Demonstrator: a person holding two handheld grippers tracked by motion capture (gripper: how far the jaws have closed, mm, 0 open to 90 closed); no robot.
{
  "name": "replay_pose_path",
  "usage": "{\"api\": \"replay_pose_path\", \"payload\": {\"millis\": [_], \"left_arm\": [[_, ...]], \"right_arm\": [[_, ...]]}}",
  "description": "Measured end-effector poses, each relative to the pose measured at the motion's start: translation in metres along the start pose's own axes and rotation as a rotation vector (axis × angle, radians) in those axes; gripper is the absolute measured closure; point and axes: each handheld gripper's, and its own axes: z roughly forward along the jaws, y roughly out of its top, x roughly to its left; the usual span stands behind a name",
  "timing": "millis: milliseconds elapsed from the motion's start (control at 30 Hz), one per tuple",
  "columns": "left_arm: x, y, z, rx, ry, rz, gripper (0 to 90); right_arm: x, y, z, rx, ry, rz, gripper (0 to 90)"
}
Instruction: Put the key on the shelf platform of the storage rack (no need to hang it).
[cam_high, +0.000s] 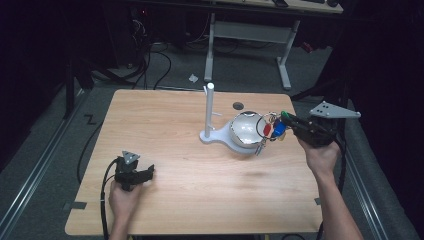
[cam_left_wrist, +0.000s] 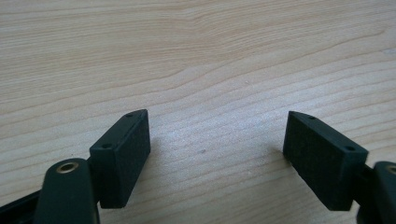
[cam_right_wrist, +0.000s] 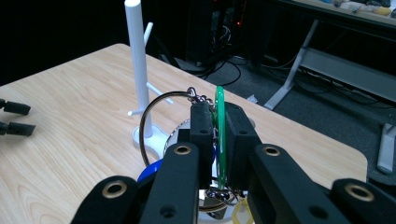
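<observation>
Bare table (cam_high: 165, 130) left of white stand (cam_high: 209, 112)

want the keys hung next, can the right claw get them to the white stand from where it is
Probably yes. The right claw is shut on the keys' green tag, lifted over the bowl, and the stand rises just past it with nothing between. The left claw rests far off.

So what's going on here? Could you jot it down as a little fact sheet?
Table: light wood
White stand: upright post with pegs
White bowl: on the stand's base
Left hand-held gripper: open, low over bare wood
Right hand-held gripper: shut on a green tag
Key bunch: hangs over the bowl, with red and blue tags
</observation>
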Motion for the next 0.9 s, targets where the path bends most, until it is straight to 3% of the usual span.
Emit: {"api": "replay_pose_path", "payload": {"millis": [400,900], "left_arm": [[0.000,0.000,0.000,-0.002,-0.003,-0.001,23.4],[0.001,0.000,0.000,-0.003,-0.003,-0.001,23.4]], "right_arm": [[-0.004,0.020,0.023,0.009,-0.012,0.000,84.6],[-0.015,0.022,0.045,0.013,-0.037,0.044,84.5]]}}
